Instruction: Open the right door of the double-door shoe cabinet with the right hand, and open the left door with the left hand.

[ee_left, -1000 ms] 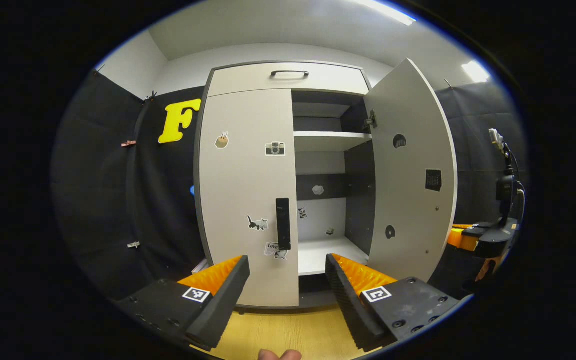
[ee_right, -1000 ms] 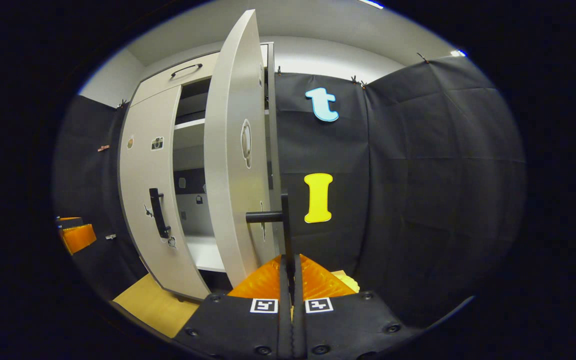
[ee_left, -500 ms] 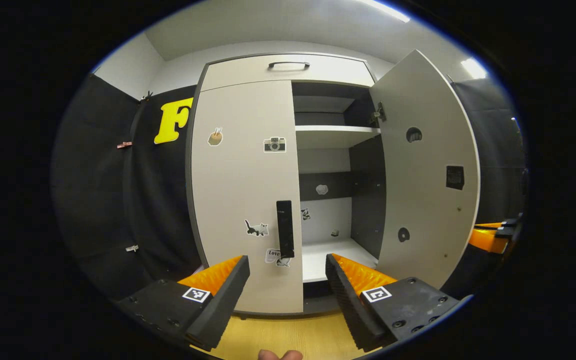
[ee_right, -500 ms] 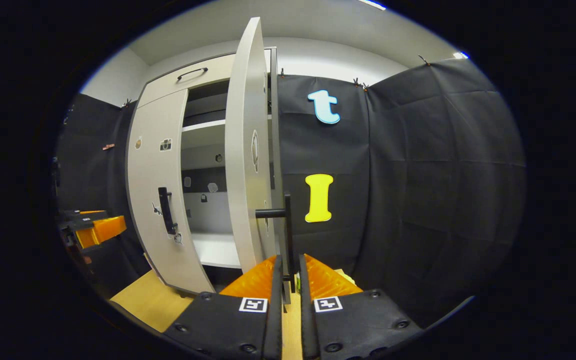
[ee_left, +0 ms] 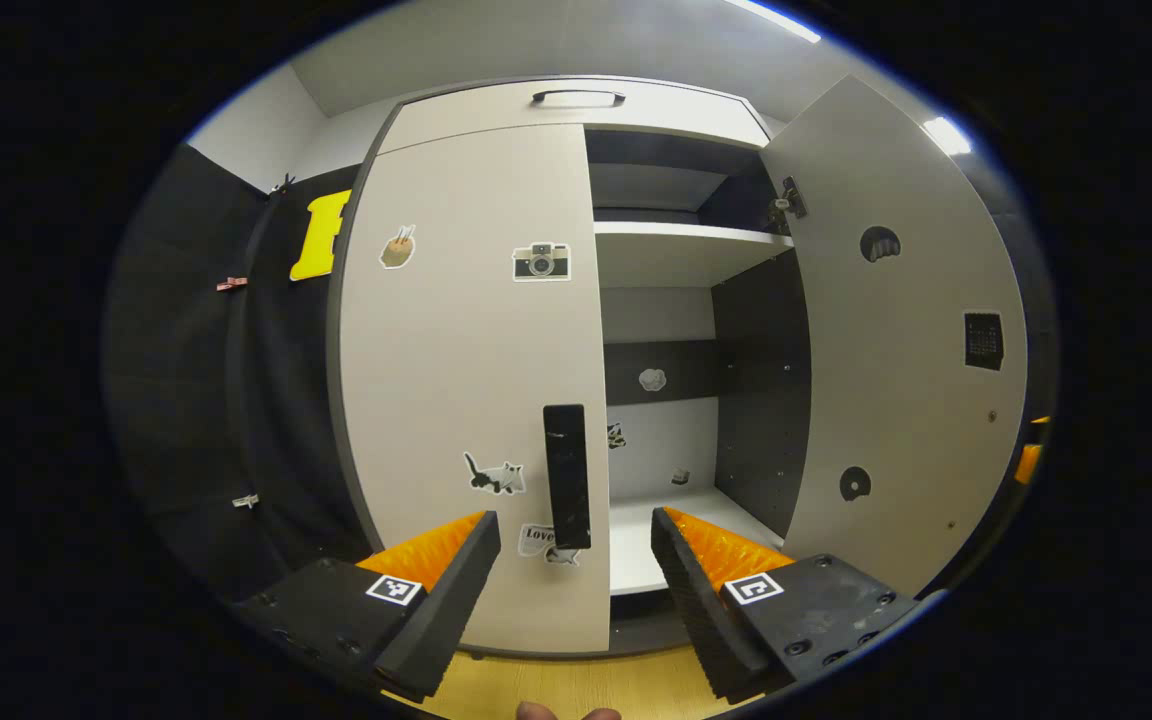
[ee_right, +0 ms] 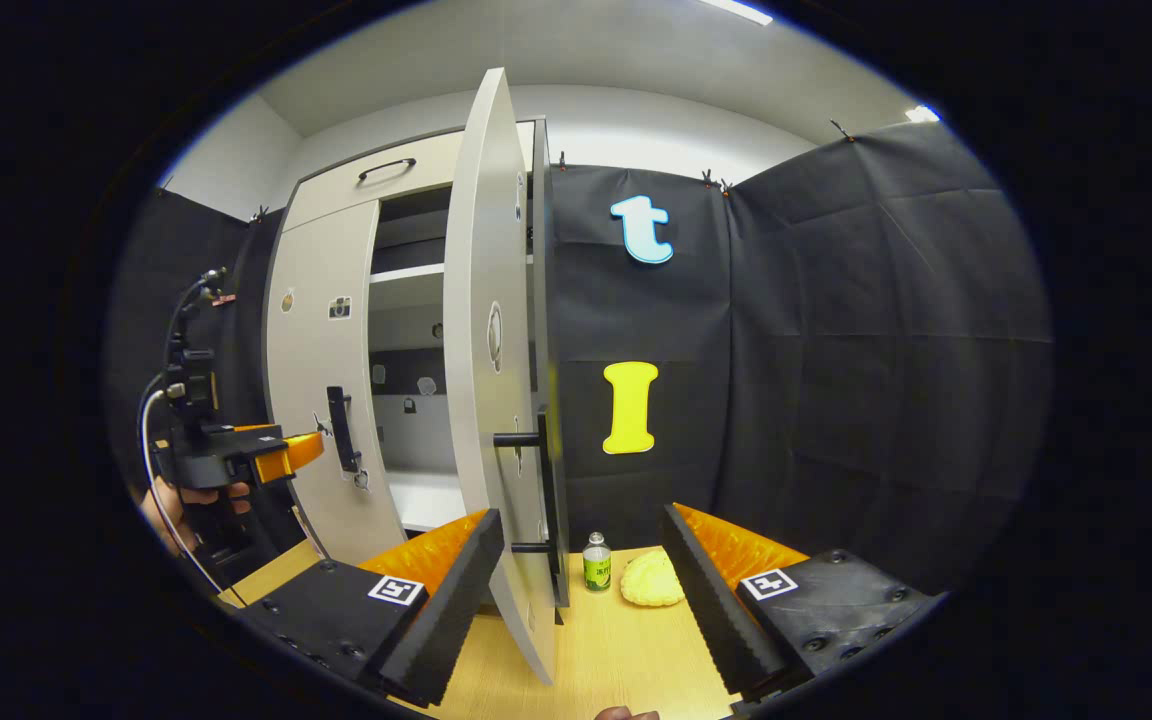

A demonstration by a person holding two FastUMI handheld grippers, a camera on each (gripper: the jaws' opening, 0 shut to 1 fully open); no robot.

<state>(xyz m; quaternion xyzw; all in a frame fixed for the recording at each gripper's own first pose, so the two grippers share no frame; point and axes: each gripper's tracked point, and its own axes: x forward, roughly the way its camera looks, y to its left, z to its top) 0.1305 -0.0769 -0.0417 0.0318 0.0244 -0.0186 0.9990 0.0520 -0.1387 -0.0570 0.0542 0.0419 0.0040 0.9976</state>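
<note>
My left hand-held gripper (ee_left: 574, 560) has its fingers spread apart, facing the shoe cabinet (ee_left: 576, 105), with the left door's black handle (ee_left: 566, 476) just ahead between them. That left door (ee_left: 456, 380) is closed, pale grey, dotted with small stickers. The right door (ee_left: 896, 330) stands swung wide, showing white shelves inside. My right hand-held gripper (ee_right: 581, 575) is spread apart too, flanking the right door's edge and black handle (ee_right: 544, 490), touching neither.

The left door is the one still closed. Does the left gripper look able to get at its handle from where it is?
Probably yes: the left gripper is open and the left door's handle stands just ahead between its fingers, nothing between them.
</note>
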